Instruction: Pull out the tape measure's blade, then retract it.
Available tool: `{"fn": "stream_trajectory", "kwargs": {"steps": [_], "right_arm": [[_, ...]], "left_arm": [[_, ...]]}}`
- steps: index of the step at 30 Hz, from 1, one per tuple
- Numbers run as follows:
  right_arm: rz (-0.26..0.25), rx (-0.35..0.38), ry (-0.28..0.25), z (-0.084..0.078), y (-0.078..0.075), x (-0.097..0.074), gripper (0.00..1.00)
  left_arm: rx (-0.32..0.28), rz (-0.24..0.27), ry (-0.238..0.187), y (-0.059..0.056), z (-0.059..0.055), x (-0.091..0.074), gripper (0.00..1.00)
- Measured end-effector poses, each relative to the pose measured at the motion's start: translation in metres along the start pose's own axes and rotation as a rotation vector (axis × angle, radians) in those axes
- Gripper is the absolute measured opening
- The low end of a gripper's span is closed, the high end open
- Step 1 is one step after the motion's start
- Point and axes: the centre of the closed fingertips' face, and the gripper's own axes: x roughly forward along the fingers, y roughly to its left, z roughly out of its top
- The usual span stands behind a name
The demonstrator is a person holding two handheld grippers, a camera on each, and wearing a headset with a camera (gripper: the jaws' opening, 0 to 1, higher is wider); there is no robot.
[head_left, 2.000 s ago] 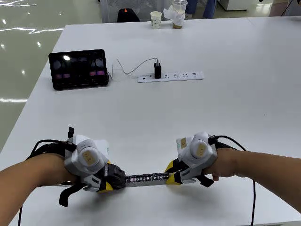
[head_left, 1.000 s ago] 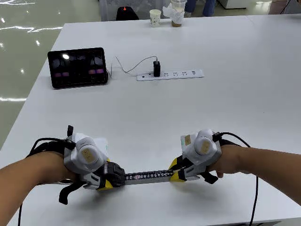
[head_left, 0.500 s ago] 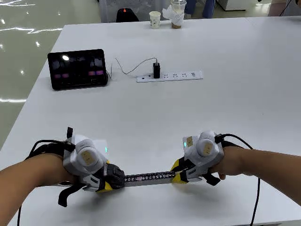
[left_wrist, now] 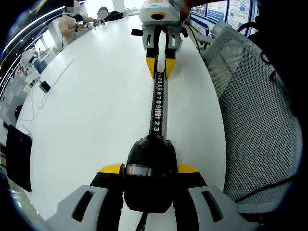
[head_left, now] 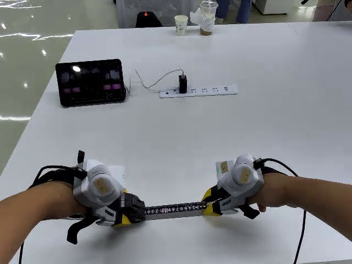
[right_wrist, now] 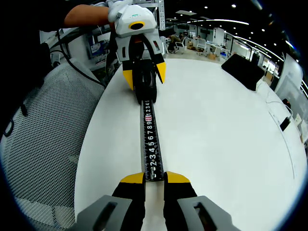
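Two holds: left hand-held gripper (left_wrist: 149,169) clamps tape measure case (head_left: 135,208); right hand-held gripper (right_wrist: 154,178) pinches the extended blade (right_wrist: 150,139) by its tip.

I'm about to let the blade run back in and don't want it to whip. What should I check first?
1. Left gripper shut on the tape measure case: ok.
2. Right gripper shut on the blade at its end: ok.
3. Blade straight and flat between the two grippers, with no kink: ok.
4. Case and blade low over the table, not lifted high: ok.
5. Power strip and tablet far from the blade's line: ok.
6. Blade lock on or off: cannot tell.
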Motion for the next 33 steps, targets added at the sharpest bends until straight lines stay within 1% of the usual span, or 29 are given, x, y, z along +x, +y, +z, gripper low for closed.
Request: {"fn": "stream_trajectory", "kwargs": {"steps": [19,33], "right_arm": [[-0.003,-0.003,0.006,-0.004,-0.001,-0.003,0.1],[-0.009,0.011,0.01,-0.01,-0.002,-0.007,0.1]], "left_arm": [[0.0,-0.002,0.0,0.0,-0.001,0.0,0.34],[0.0,-0.003,0.0,0.0,-0.001,0.0,0.34]]}}
